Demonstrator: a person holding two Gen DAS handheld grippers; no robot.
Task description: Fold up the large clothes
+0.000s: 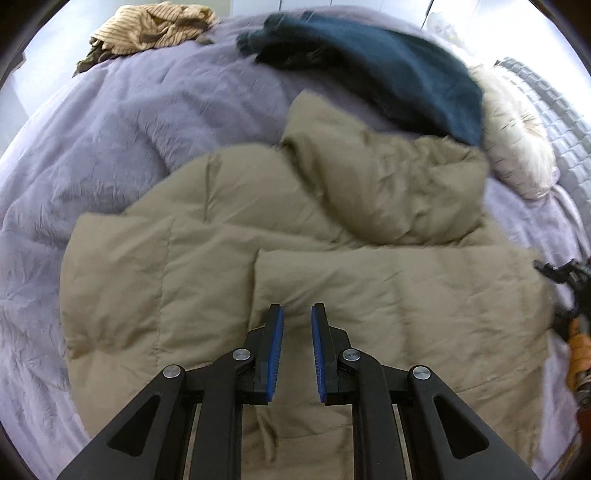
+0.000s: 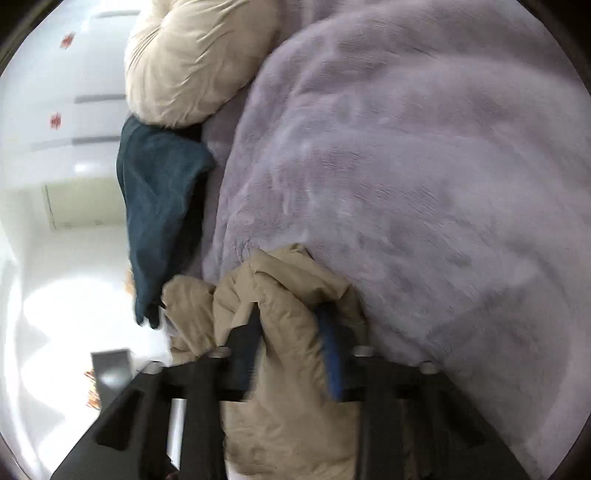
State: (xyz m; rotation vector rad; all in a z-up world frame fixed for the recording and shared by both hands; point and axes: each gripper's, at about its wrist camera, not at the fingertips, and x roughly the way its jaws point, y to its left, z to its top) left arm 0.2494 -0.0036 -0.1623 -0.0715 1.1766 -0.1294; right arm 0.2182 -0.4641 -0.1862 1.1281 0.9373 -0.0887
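A large khaki padded jacket (image 1: pixel 295 236) lies spread on a lilac fleece blanket (image 1: pixel 110 140), with one part folded over its upper right. My left gripper (image 1: pixel 297 314) hovers over the jacket's near middle, jaws slightly apart and empty. My right gripper (image 2: pixel 291 325) is shut on a bunched fold of the khaki jacket (image 2: pixel 284 314), held next to the blanket (image 2: pixel 406 166). The right gripper also shows at the right edge of the left wrist view (image 1: pixel 569 291).
A dark teal garment (image 1: pixel 388 74) lies behind the jacket; it also shows in the right wrist view (image 2: pixel 159 206). A tan striped garment (image 1: pixel 155 26) sits at the back left. A cream fluffy pillow (image 1: pixel 517 140) lies at the right, and also shows in the right wrist view (image 2: pixel 192 55).
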